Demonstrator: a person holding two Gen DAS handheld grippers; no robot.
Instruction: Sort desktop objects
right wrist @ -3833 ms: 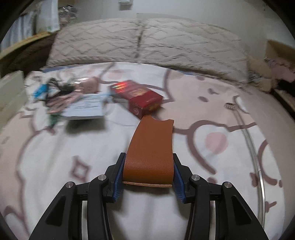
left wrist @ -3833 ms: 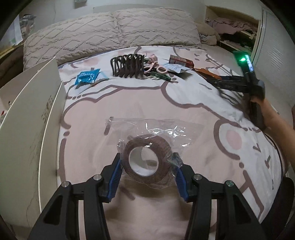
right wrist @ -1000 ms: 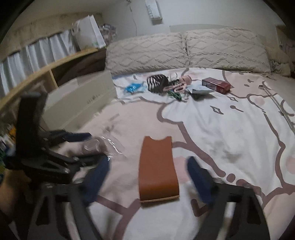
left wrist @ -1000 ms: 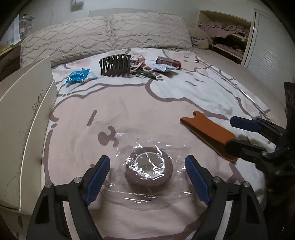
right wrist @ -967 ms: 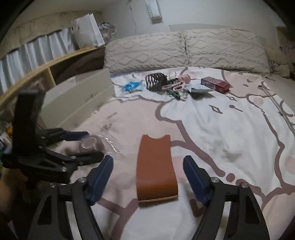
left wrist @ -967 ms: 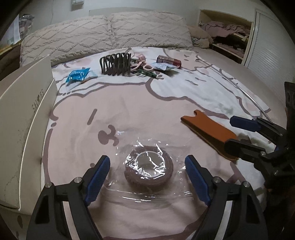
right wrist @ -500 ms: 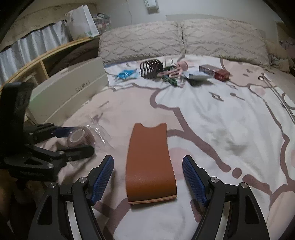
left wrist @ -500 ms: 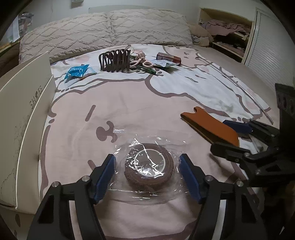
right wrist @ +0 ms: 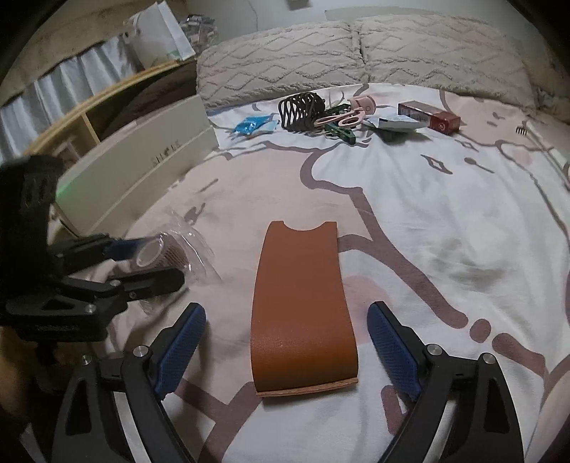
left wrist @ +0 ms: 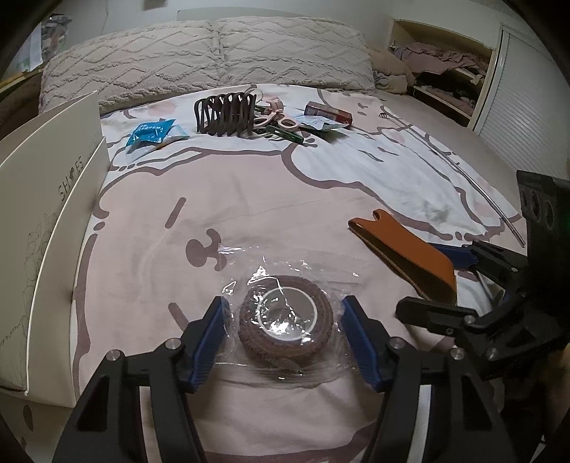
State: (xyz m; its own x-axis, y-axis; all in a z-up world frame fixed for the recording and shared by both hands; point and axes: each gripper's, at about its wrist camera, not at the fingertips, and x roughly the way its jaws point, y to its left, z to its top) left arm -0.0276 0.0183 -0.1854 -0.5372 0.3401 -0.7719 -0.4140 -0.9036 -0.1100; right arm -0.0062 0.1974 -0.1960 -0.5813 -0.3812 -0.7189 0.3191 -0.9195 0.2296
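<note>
Left gripper (left wrist: 281, 338): closing around brown plastic-wrapped tape roll (left wrist: 286, 326), lower centre; pads not yet touching. Centre roll, avoid snagging wrap.
Right gripper (right wrist: 286, 349): opening wide, tan leather sleeve (right wrist: 302, 310) lies free.

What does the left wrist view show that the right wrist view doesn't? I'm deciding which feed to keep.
Only the left wrist view shows the open closet shelf with clothes and the slatted door. Only the right wrist view shows the wooden shelf and the white bag. Both show the wrapped tape roll between the closing left tongs, the brown leather sleeve between the opening right tongs, the shoebox and the clutter by the pillows.
</note>
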